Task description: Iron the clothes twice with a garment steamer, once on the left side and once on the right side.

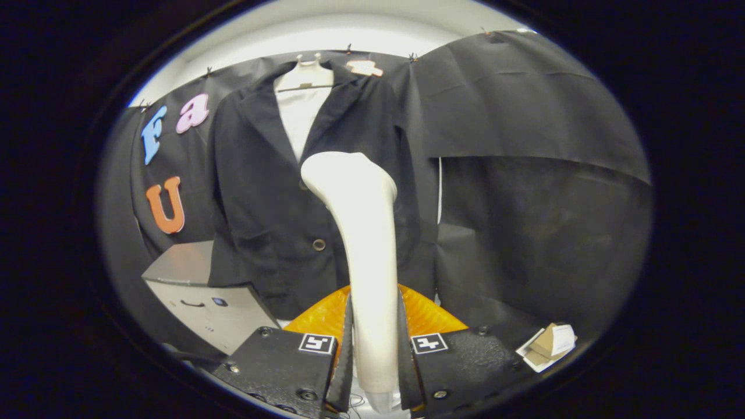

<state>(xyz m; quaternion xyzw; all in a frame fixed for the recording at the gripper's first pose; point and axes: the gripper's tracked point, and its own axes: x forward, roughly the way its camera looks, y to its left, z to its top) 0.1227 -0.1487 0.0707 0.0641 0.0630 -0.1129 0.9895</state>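
Tongs (375, 349) clenched on steamer (361, 233) handle; head near jacket (262, 203) front edge, right side open.

Bright overhead light, dim dark booth, sharp centre, fisheye-bent edges.

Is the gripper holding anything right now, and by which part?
Yes: the gripper is shut on the steamer, both fingers pressing its handle low down, with the head raised toward the jacket.
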